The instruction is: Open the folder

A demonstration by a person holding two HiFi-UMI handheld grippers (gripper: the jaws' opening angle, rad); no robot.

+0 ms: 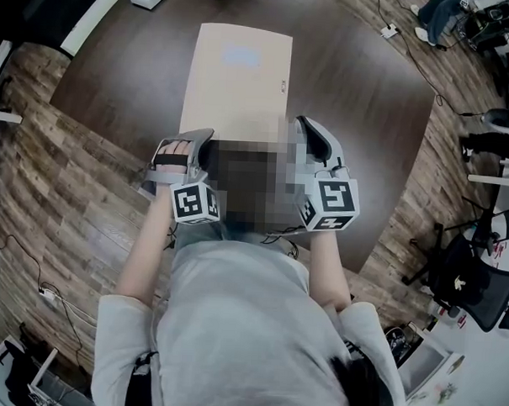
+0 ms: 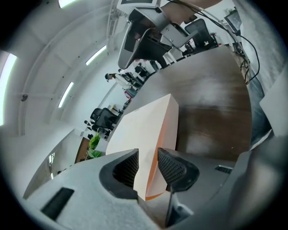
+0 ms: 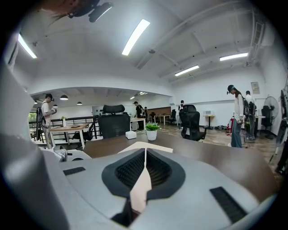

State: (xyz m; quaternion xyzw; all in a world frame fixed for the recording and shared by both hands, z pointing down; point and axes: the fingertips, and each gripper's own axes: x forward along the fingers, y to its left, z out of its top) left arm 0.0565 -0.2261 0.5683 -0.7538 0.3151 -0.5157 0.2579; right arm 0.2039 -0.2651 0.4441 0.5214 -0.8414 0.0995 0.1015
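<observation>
Arms: the person's two forearms reach forward from light sleeves over the near edge of the bench (image 1: 359, 118), one hand-held gripper in each hand.
Left hand-held gripper (image 1: 198, 137): jaws stand wide apart in its own view (image 2: 147, 164). The near corner of the folder sits in the gap between the ribbed pads, and I can't see either pad pressing on it.
Right hand-held gripper (image 1: 306, 124): jaws are drawn almost together (image 3: 145, 168), pinching a thin beige sheet of the folder's near edge between the pads.
Folder (image 1: 239, 79): pale beige, lying flat on the dark brown bench and running lengthways away from the person, its near end between the two grippers. In the left gripper view an orange edge shows along its side (image 2: 144, 126).
Bench beyond the folder: a small white box (image 3: 131, 134) and a potted plant (image 3: 152, 130) stand near the far edge.
Room: black office chairs (image 3: 113, 123), further desks, and people standing at the right (image 3: 236, 114) and left.
</observation>
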